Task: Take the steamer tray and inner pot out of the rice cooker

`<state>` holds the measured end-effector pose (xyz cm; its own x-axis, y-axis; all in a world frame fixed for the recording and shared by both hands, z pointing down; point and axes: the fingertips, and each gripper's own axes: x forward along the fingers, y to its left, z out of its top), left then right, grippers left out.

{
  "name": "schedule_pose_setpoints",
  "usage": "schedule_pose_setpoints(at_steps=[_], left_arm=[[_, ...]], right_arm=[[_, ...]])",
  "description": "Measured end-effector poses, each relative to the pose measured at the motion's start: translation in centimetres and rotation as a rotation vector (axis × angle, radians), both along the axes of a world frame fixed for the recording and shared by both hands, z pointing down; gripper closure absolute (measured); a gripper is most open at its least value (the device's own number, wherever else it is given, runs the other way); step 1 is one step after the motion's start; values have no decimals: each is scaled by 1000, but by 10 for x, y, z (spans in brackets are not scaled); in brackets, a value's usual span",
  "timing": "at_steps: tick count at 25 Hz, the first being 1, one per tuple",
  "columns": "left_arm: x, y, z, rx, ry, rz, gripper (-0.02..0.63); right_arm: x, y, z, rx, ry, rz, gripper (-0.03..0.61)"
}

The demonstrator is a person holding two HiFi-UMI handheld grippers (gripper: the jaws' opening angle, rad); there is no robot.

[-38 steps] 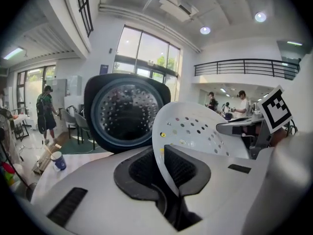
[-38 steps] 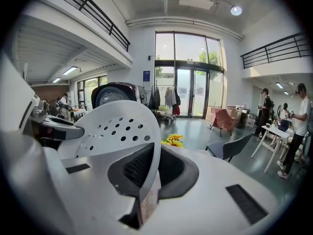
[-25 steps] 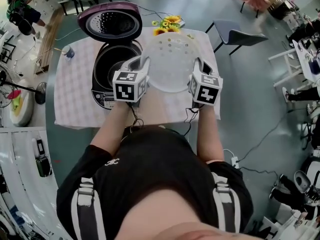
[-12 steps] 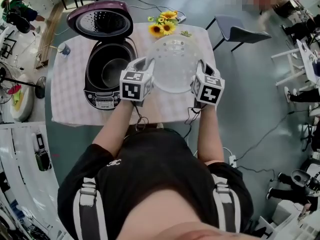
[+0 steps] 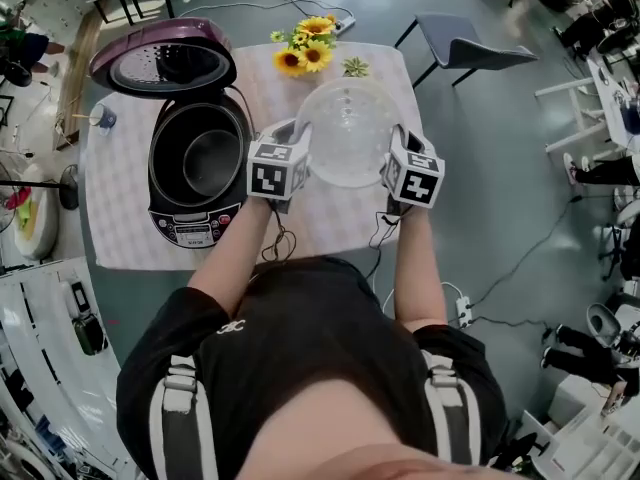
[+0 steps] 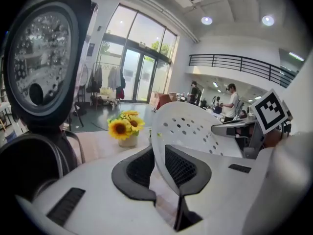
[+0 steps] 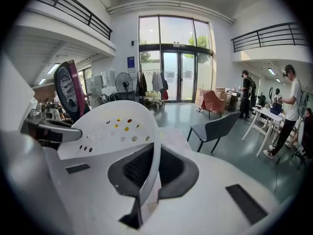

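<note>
Two grippers hold one steamer tray [image 5: 348,133] between them, seen in three views. Head view: the left gripper [image 5: 293,131] grips the tray's left rim and the right gripper [image 5: 396,140] its right rim, so that the white, perforated tray hangs over the right half of the table [image 5: 120,208], beside the rice cooker [image 5: 190,223]. The cooker's lid [image 5: 165,66] stands open, and the dark inner pot [image 5: 212,163] sits inside the cooker body, well apart from the tray. Sunflowers [image 5: 305,53] stand at the table's far edge, and a chair [image 5: 470,53] is beyond it. Left gripper view: the jaws are nearly together, with the tray's thin rim [image 6: 159,153] pinched between the dark pads [image 6: 183,168] (the bowl side faces away from the camera), the open lid [image 6: 39,58] looms at left, and the sunflowers [image 6: 122,128] lie ahead. Right gripper view: the jaws are closed tight on the opposite rim [image 7: 155,151], with a pad [image 7: 134,173] on each side of it, and the tray's holed floor [image 7: 115,126] spreads to the left.
</note>
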<state>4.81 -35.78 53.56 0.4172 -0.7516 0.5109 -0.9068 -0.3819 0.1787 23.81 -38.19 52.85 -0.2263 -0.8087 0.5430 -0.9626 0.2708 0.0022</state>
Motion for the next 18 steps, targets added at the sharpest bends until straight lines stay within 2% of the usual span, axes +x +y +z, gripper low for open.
schedule_pose_setpoints(at_steps=[7,12,18], left_arm=[[17,-31,46,-67,49,-3,561],[30,-43,82,-137,45,9,561],[38,-61,120,-181,44,5,561]], right_arm=[[19,-28,50,-42,-7,10,565],[33,-34,92,-114,-28,34,565],[44,-49,127,-176,-58,67,565]])
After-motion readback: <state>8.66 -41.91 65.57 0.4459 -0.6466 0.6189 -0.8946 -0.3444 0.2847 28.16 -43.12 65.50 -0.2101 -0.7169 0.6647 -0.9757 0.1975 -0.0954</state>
